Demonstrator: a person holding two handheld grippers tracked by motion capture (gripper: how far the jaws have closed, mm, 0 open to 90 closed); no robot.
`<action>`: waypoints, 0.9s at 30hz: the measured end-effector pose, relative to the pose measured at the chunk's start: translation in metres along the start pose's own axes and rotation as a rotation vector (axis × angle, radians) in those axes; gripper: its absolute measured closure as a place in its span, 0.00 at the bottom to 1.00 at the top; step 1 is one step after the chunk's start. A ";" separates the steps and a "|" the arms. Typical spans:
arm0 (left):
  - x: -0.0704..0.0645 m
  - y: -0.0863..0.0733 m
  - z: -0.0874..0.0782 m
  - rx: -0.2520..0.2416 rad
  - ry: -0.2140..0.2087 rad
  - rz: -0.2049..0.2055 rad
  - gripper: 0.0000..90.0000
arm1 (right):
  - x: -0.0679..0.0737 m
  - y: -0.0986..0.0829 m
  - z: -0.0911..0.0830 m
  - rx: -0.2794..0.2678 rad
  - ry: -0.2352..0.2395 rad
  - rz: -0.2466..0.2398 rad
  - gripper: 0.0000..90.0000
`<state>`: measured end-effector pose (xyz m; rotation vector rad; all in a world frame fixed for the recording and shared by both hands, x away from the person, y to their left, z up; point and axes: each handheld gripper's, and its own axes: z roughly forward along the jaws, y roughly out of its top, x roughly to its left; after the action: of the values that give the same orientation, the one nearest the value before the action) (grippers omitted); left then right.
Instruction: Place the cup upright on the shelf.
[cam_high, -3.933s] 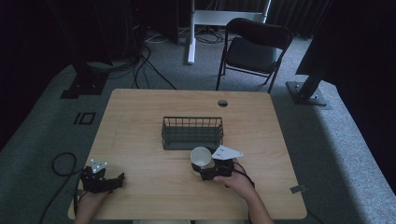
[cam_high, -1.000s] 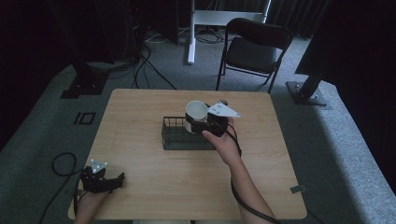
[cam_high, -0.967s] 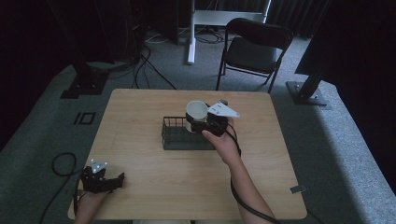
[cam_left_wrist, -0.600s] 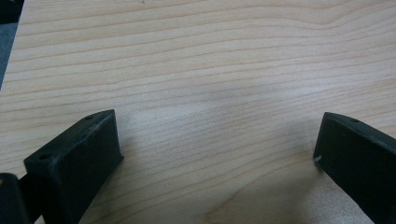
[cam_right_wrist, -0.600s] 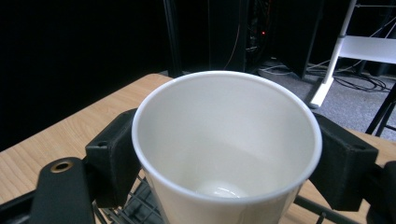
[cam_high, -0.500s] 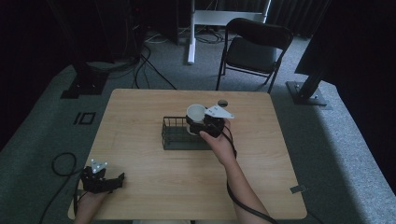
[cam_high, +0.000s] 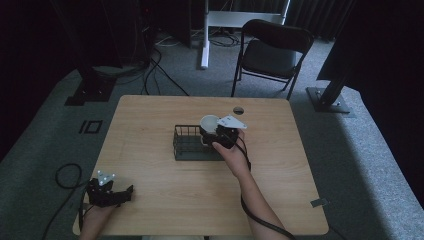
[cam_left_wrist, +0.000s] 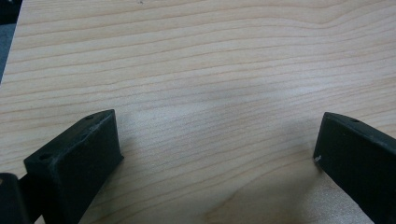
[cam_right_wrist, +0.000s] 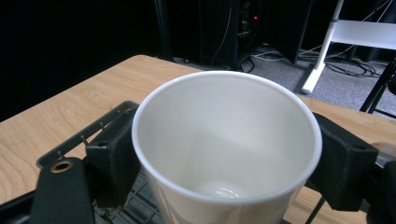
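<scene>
Your right gripper (cam_high: 220, 136) clamps white cup (cam_high: 209, 123), jaws pressed on opposite sides of cup wall, seen close in right gripper view (cam_right_wrist: 227, 154). Cup held upright, mouth up, long axis vertical, over right end of black wire basket (cam_high: 191, 143); whether cup base touches basket floor, hard to tell in dim high view. No writing visible on cup. Your left gripper (cam_high: 109, 191) rests at table (cam_high: 150, 115) near-left corner, jaws spread wide, nothing between them.
</scene>
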<state>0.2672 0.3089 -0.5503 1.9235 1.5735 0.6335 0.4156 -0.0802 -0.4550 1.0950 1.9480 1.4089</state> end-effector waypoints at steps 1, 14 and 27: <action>0.000 0.000 0.000 0.000 0.000 0.000 0.01 | 0.000 0.000 0.001 0.000 0.001 -0.001 0.22; 0.000 0.000 0.000 0.000 0.000 0.000 0.01 | 0.002 -0.007 0.008 0.033 -0.004 -0.016 0.22; 0.000 0.000 0.000 0.000 0.000 0.000 0.01 | 0.002 -0.010 0.008 0.037 0.009 -0.028 0.20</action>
<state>0.2672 0.3089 -0.5503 1.9234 1.5734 0.6336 0.4173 -0.0752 -0.4672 1.0757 1.9955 1.3711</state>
